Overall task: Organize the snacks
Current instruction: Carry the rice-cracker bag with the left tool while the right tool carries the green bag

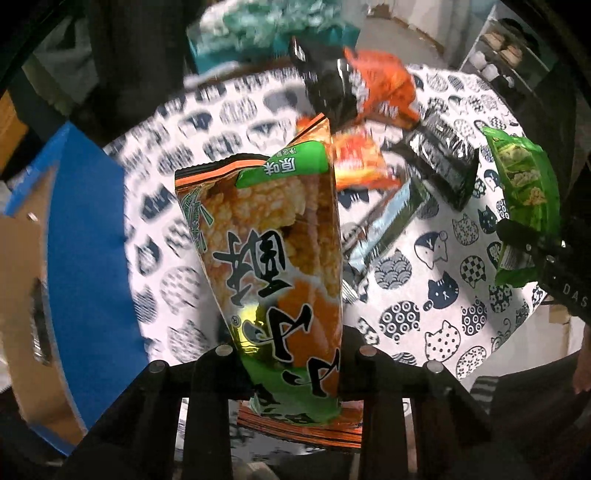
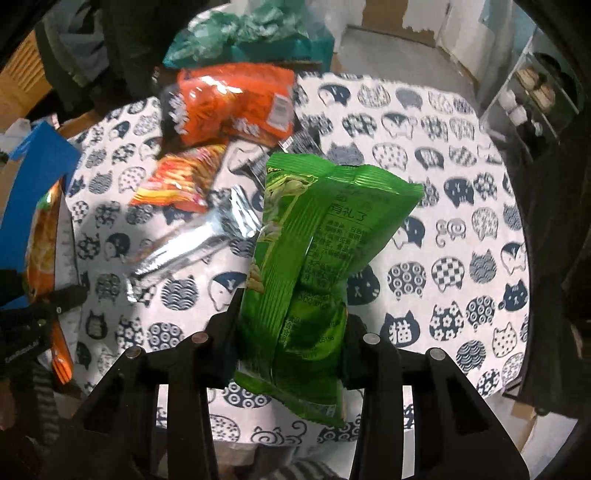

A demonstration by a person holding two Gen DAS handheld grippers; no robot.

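My left gripper [image 1: 291, 354] is shut on the lower end of an orange-and-green rice cracker bag [image 1: 273, 266], which hangs above the cat-print tablecloth [image 1: 436, 295]. In the right wrist view, my right gripper [image 2: 291, 343] is shut on a green snack bag [image 2: 314, 258], also lifted off the table. The green bag [image 1: 524, 184] shows at the right edge of the left wrist view. The rice cracker bag [image 2: 44, 229] shows at the left edge of the right wrist view.
A blue cardboard box [image 1: 85, 258] stands at the table's left side. On the cloth lie a large orange bag [image 2: 236, 103], a small red-orange packet [image 2: 181, 177], a silver packet [image 2: 192, 243] and a black packet [image 1: 443, 158]. Teal bags [image 2: 251, 33] are piled behind.
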